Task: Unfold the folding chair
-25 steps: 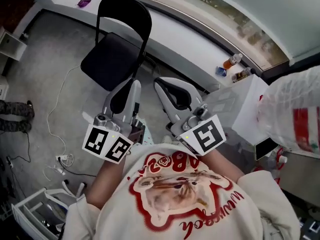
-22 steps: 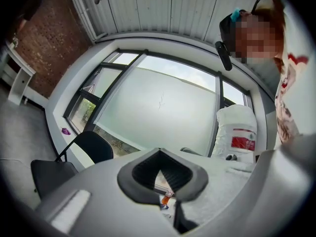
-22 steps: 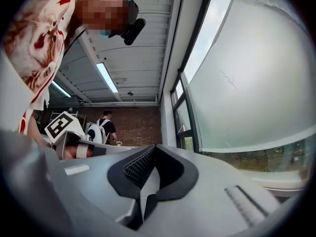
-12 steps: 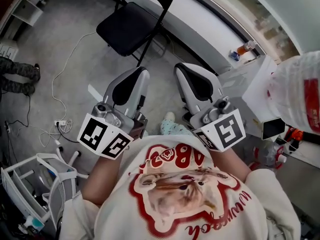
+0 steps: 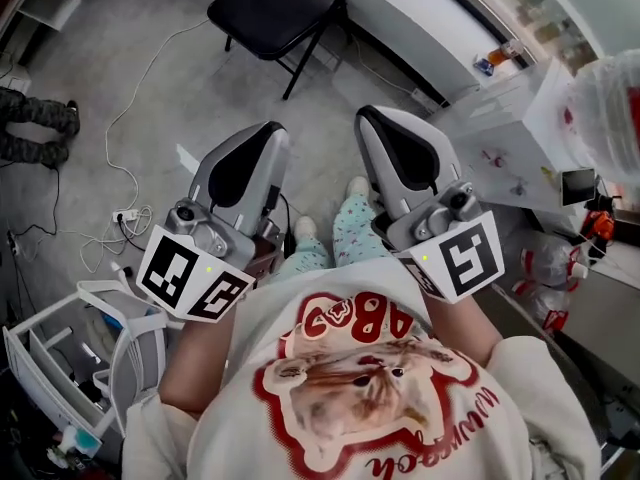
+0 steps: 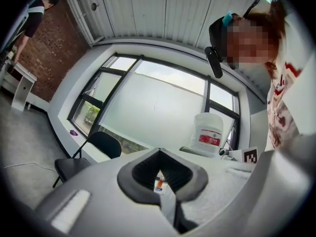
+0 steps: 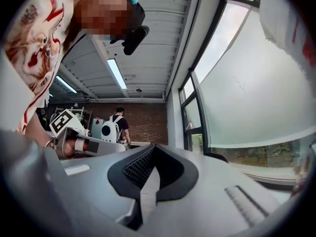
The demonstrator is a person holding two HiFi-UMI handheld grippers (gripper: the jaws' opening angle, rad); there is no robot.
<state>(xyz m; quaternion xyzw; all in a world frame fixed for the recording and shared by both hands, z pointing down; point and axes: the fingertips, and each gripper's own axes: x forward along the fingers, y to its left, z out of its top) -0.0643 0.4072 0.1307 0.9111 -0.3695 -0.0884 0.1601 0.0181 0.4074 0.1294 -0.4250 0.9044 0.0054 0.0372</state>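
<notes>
The black folding chair (image 5: 280,8) stands opened out on the grey floor at the top of the head view, its seat flat and its legs spread. It also shows in the left gripper view, with the chair (image 6: 84,158) under the window. My left gripper (image 5: 262,140) and right gripper (image 5: 378,120) are held side by side close to my body, well short of the chair. Both are shut with nothing in them. The left gripper's jaws (image 6: 160,174) and the right gripper's jaws (image 7: 150,174) meet pad to pad.
A white cable (image 5: 120,168) and a power strip (image 5: 125,215) lie on the floor at left. A white wire rack (image 5: 60,358) stands at bottom left, a white cabinet (image 5: 510,138) at right. Another person's legs (image 5: 35,128) show at far left.
The chair has slid toward the top edge of the head view and farther from me. Both grippers have come back nearer my body, and my feet have come into view. Both stay shut.
</notes>
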